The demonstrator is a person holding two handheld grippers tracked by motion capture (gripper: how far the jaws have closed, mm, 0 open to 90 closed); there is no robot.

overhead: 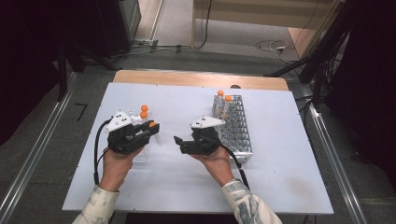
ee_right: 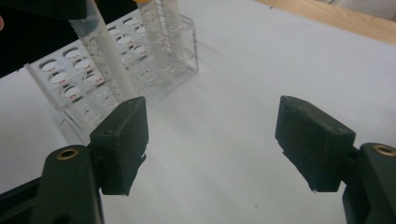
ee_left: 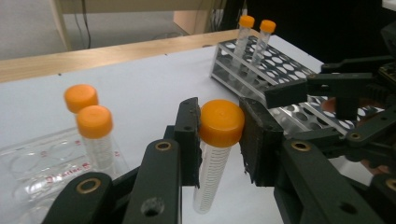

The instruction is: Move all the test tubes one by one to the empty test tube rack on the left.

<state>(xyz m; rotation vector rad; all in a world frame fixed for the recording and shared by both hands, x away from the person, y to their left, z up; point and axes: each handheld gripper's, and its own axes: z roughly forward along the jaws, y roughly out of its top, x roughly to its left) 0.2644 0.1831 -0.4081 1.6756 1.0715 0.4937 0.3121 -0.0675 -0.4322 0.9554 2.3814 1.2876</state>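
Our left gripper clamps a clear plastic tube at its smooth orange cap, low in the middle of the left gripper view; the tube hangs upright above the matte white table. At the left of that view, two more orange-capped tubes stand in a transparent rack. Our right gripper has its ribbed black fingers spread wide on nothing. A perforated metal rack sits right of centre in the high view.
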